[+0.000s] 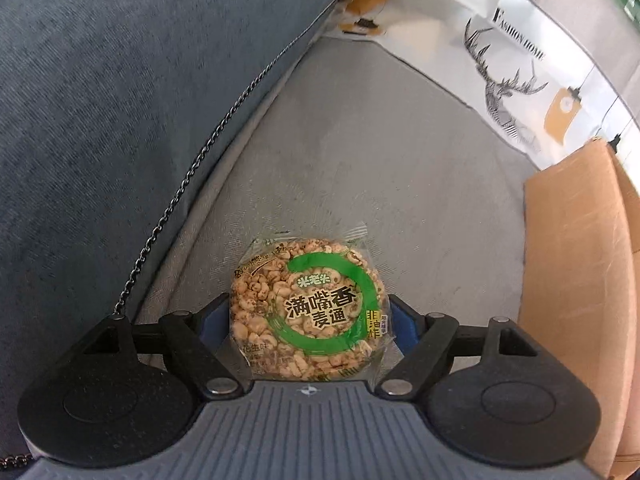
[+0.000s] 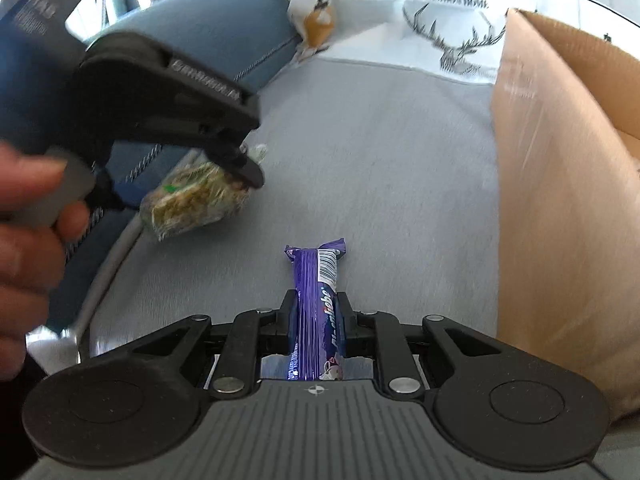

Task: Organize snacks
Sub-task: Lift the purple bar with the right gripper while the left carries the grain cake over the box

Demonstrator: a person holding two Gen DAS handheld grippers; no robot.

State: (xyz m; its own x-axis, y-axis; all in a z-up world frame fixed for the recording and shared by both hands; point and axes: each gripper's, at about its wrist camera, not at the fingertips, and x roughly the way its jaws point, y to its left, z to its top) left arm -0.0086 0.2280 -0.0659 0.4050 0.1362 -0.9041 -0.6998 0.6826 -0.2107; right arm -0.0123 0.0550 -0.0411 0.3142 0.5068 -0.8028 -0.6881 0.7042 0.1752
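Right now, seen from beside the sofa:
Left tool (image 1: 308, 312): jaws spread wide yet pressed to both sides of a round puffed-grain cake in a clear wrapper with a green ring (image 1: 306, 310), so it is grasping that cake, angled steeply down.
Right tool (image 2: 316, 312): jaws nearly together, clenched on a long purple foil-wrapped snack bar (image 2: 316, 300) whose barcode end sticks out toward 12 o'clock.
Grain cake from the right wrist view: blurred, at 10 o'clock of the purple bar, under the other tool's tip.
Seat: a pale grey fabric sofa cushion (image 1: 360, 140) lies beneath both snacks.
Box: an open brown cardboard box (image 2: 560, 200) stands at 3 o'clock on the cushion.
Backdrop: a blue-grey cushion (image 1: 120, 100) at 9 o'clock, a white deer-print pillow (image 1: 500, 60) at 1 o'clock.
Hand: a person's hand (image 2: 28, 248) grips the left tool's handle at 9 o'clock.
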